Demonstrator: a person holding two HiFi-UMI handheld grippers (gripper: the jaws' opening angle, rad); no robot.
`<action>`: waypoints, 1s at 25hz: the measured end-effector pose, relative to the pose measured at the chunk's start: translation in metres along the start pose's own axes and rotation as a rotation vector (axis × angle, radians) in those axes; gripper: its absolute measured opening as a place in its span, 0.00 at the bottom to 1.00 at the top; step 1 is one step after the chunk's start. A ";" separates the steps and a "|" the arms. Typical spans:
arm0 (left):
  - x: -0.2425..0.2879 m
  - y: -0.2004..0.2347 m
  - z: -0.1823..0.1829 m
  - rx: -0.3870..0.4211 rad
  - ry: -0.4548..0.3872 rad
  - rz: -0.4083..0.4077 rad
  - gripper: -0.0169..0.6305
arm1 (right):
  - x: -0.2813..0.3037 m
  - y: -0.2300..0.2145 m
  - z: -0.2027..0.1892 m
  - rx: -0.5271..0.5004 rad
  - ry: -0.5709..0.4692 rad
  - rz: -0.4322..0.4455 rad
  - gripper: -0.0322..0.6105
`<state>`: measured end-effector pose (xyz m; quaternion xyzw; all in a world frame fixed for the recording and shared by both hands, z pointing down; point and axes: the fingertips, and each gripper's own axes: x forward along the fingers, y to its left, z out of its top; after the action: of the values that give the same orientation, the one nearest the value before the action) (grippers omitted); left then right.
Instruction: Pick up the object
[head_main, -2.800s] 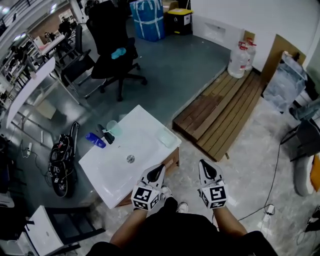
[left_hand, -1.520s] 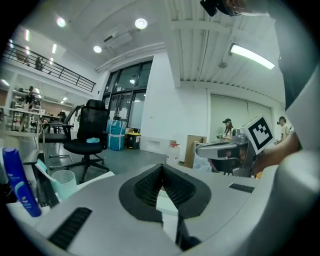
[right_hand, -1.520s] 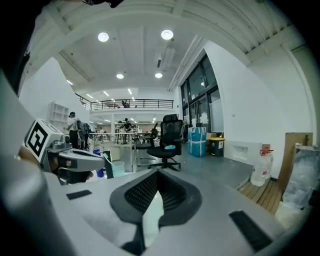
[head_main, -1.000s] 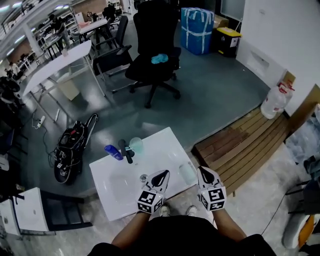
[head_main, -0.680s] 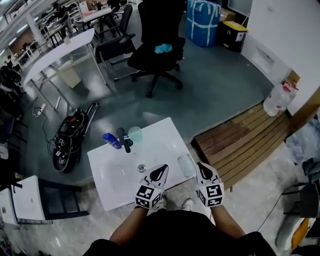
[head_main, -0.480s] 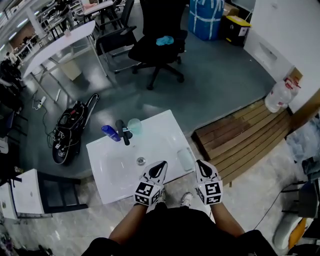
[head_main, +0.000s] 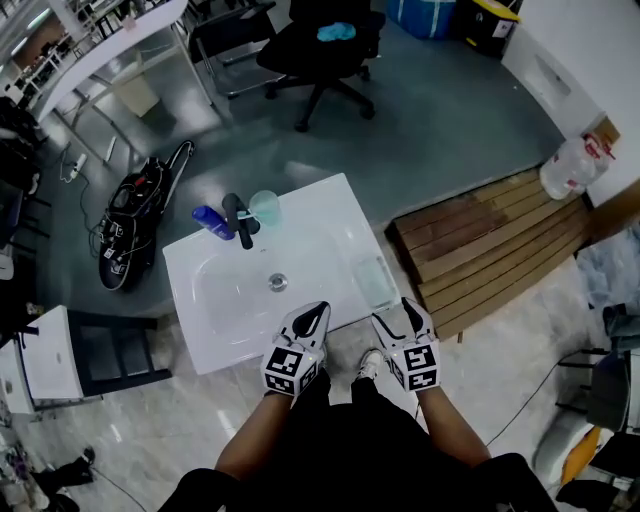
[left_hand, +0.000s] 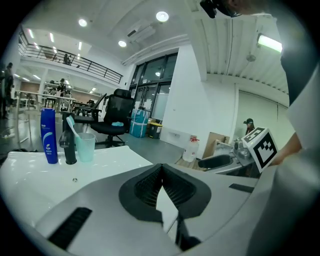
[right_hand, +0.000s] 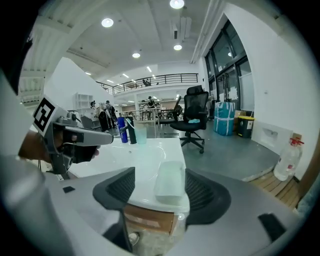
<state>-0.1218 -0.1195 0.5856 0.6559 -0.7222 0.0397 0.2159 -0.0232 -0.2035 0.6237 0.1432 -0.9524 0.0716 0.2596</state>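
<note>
The pale translucent box (head_main: 375, 281) lies on the near right rim of the white basin (head_main: 215, 320), in line with your right claw (head_main: 396, 318), whose jaws are opening and do not touch it. Your left claw (head_main: 314, 314) is pressed together and empty. A blue bottle (head_main: 212, 218) stands at the far left.

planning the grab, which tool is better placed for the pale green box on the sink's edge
Right. The right tool faces the pale green box, jaws opening with the box lined up between them, not yet touching. The left tool is shut and aimed elsewhere.
</note>
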 end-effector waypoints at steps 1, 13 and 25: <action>-0.001 0.001 -0.003 -0.003 0.003 0.004 0.05 | 0.003 0.001 -0.004 0.004 0.003 -0.006 0.55; -0.011 0.014 -0.030 -0.048 0.052 0.044 0.05 | 0.050 -0.005 -0.043 0.014 0.099 -0.025 0.76; -0.007 0.014 -0.032 -0.044 0.077 0.032 0.05 | 0.076 -0.014 -0.064 0.045 0.164 -0.056 0.76</action>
<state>-0.1266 -0.1002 0.6150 0.6375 -0.7244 0.0524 0.2572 -0.0506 -0.2214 0.7185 0.1694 -0.9217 0.0971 0.3352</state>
